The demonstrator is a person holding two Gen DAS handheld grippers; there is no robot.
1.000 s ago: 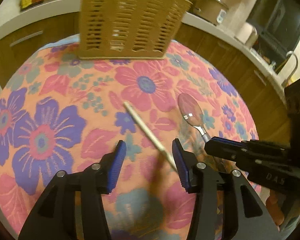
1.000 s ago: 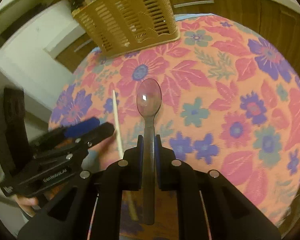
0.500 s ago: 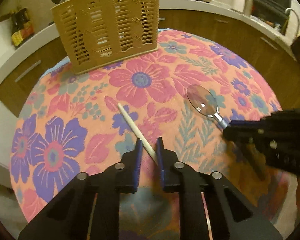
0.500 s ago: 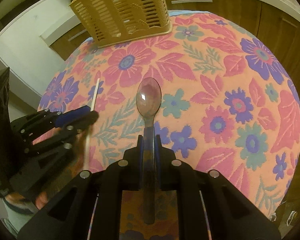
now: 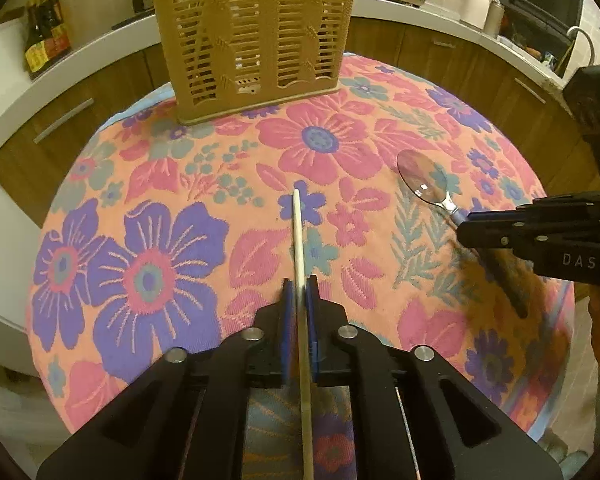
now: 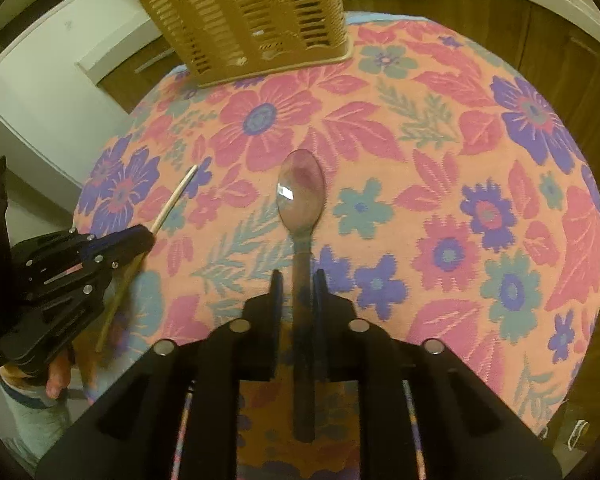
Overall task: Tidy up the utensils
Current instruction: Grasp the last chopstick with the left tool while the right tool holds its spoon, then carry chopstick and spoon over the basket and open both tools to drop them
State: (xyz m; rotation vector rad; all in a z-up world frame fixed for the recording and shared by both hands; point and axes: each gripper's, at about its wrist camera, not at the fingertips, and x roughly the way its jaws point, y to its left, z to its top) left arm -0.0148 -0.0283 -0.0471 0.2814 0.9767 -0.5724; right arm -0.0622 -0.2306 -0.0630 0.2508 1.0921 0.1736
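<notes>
Left gripper (image 5: 299, 292): blue-padded jaws opening, close on either side of the thin pale wooden chopstick (image 5: 299, 236), pads right against the stick; whether they still press on it cannot be told
Chopstick: runs straight forward out of the left jaws, its tip over a purple flower of the cloth, its back end passing under the gripper body; seen from the right wrist view it slants up and away from the left gripper (image 6: 140, 236)
Right gripper (image 6: 297, 286): jaws opening, a narrow gap showing on each side of the handle of the shiny metal spoon (image 6: 300, 196)
Spoon: handle between the right jaws, bowl face up ahead of them, over the cloth
Surface: round, covered by an orange cloth with pink and purple flowers (image 5: 148, 184)
Tan slotted plastic utensil basket (image 5: 256, 36): upright at the far edge of the surface, well apart from both utensils
Background: wooden cabinets under a white counter (image 5: 80, 52), dark bottles at its left end
</notes>
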